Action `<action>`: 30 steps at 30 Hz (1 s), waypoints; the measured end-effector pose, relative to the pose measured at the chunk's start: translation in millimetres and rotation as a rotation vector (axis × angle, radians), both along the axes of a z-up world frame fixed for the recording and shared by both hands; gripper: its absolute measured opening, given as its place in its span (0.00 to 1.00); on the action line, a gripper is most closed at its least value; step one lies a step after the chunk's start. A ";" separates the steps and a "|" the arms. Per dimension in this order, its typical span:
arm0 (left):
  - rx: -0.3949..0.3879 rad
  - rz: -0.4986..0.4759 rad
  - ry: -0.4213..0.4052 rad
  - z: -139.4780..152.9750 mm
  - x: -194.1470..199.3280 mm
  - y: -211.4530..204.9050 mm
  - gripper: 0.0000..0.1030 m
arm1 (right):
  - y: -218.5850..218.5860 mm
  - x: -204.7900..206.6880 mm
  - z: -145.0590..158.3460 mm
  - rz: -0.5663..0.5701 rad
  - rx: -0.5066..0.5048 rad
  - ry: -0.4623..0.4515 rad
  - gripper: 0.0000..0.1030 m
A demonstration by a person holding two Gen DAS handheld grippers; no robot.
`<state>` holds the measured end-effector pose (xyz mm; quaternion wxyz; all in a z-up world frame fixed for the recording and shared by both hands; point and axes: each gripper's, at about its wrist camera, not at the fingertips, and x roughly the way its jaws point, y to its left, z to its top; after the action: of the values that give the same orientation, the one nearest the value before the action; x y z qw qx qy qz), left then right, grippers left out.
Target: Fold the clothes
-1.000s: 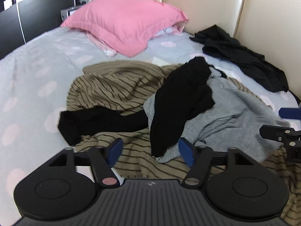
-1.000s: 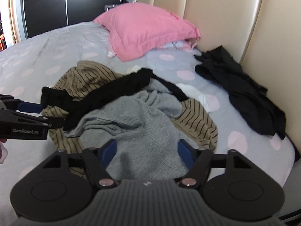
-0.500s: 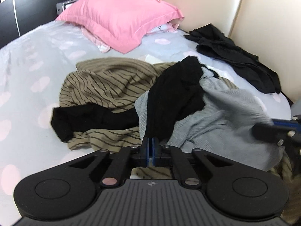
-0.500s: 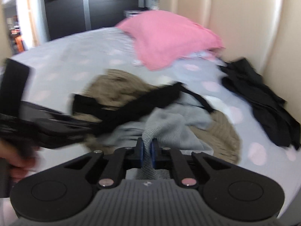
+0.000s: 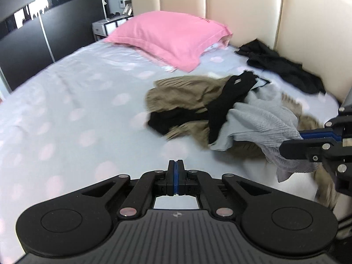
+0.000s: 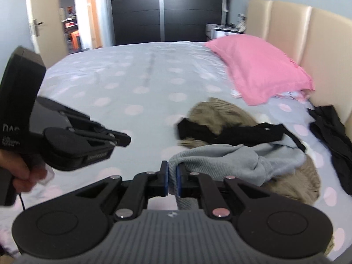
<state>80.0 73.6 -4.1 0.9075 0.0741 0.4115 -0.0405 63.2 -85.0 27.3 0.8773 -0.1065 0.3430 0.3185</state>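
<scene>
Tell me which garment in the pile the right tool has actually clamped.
The grey ribbed garment: its edge is pinched in the right tool. The black garment and tan striped one lie unheld beyond it.

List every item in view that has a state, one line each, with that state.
left tool: shut, empty, over bare sheet
right tool: shut on grey sweater
grey sweater: pinched at one edge, pulled from the pile
striped tan garment: crumpled, underneath
black garment: draped across the pile
black clothes by headboard: heaped, unfolded
pink pillow: lying flat
</scene>
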 end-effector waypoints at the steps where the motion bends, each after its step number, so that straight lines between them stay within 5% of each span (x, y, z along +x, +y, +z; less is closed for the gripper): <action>1: 0.022 0.007 0.006 2.6 -12.3 7.9 0.00 | 8.5 -12.4 0.6 0.024 0.003 0.005 0.08; 16: 0.102 0.142 0.134 -24.5 -175.3 111.4 0.00 | 125.6 -218.8 -28.8 0.514 0.103 0.282 0.08; 23: 0.030 0.143 0.129 -40.4 -201.7 121.6 0.00 | 124.3 -208.3 -52.9 0.465 -0.011 0.311 0.21; 27: -0.021 0.126 0.129 -52.7 -199.2 116.0 0.01 | 107.9 -181.6 -64.7 0.389 -0.057 0.306 0.38; 30: -0.036 0.109 0.148 -63.9 -192.7 110.2 0.11 | 94.8 -148.4 -77.4 0.301 -0.116 0.290 0.41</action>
<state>-112.6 183.8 -68.0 0.8766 0.0319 0.4802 -0.0037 -85.2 9.8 -50.1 0.7536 -0.1599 0.4637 0.4375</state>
